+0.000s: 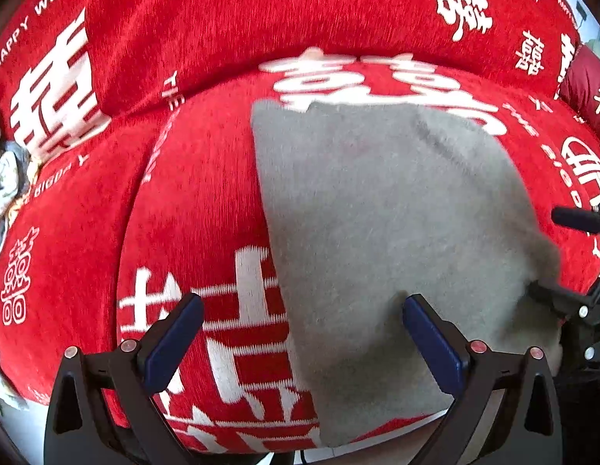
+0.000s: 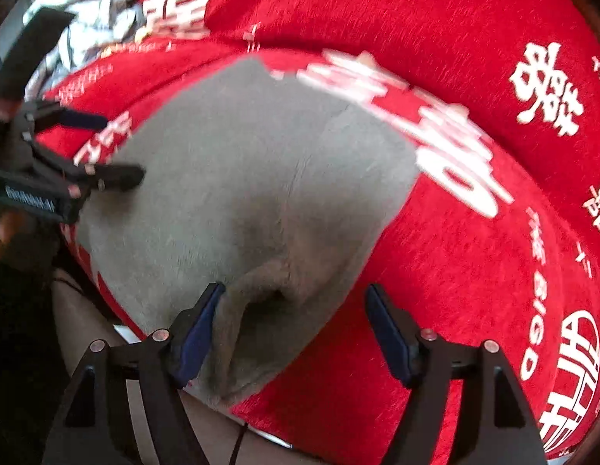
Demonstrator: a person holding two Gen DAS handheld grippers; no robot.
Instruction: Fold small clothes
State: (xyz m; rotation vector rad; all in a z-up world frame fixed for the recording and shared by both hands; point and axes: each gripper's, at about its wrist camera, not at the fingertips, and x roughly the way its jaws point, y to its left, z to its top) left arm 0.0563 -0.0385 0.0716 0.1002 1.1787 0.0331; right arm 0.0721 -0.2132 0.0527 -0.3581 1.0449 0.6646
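Observation:
A grey fleecy garment [image 1: 385,232] lies spread on a red sofa seat cushion [image 1: 199,201]. My left gripper [image 1: 304,310] is open over its near left edge, holding nothing; one finger stands over the red cushion, the other over the grey cloth. In the right wrist view the same garment [image 2: 238,193] fills the middle. My right gripper [image 2: 294,302] is open, its jaws around the bunched near corner, with its left finger [image 2: 201,325] touching the cloth. The left gripper also shows in the right wrist view [image 2: 106,147], open at the garment's left edge.
The red cover with white characters runs up the sofa backrest [image 1: 261,11]. A pile of pale patterned clothes [image 1: 5,178] lies at the far left, also seen in the right wrist view [image 2: 87,7]. The cushion's front edge [image 2: 338,418] drops to the floor.

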